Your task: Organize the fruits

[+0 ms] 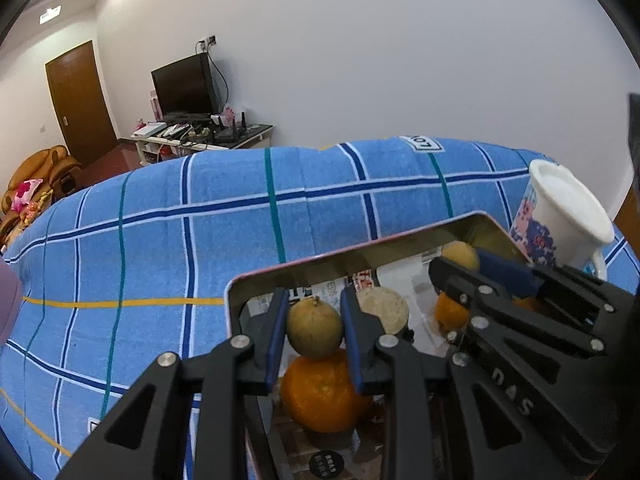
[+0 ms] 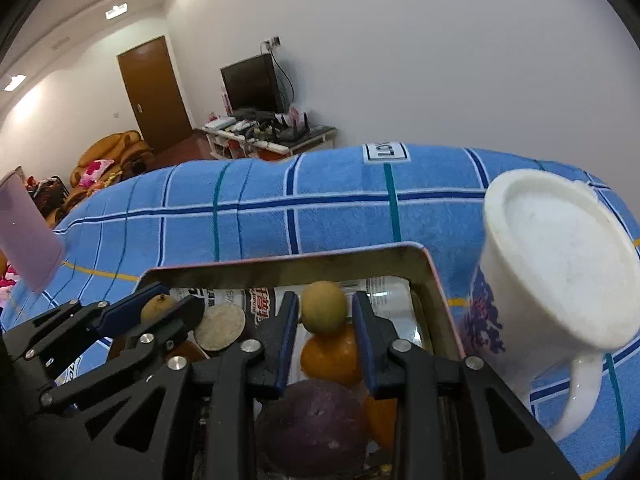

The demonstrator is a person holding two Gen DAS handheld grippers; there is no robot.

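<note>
Left gripper: jaws pinching a small yellow-green fruit from both sides, held above the tin's contents.
Right gripper: jaws pinching a second yellow-green fruit, likewise raised over the tin.
Metal tin: rectangular, open-topped, lined with printed paper, resting on the blue plaid cloth that covers the desk.
Orange: lies in the tin directly below the left gripper's fruit.
Smaller orange: in the tin beneath the right gripper's fruit.
Purple fruit: round and dark, in the tin at its near end, under the right gripper.
Pale round disc: in the tin between the two grippers.
White mug: printed pattern, handle toward the near side, standing on the cloth just beside the tin's right wall.
Pink object: near the desk's left edge; what it is cannot be told.
</note>
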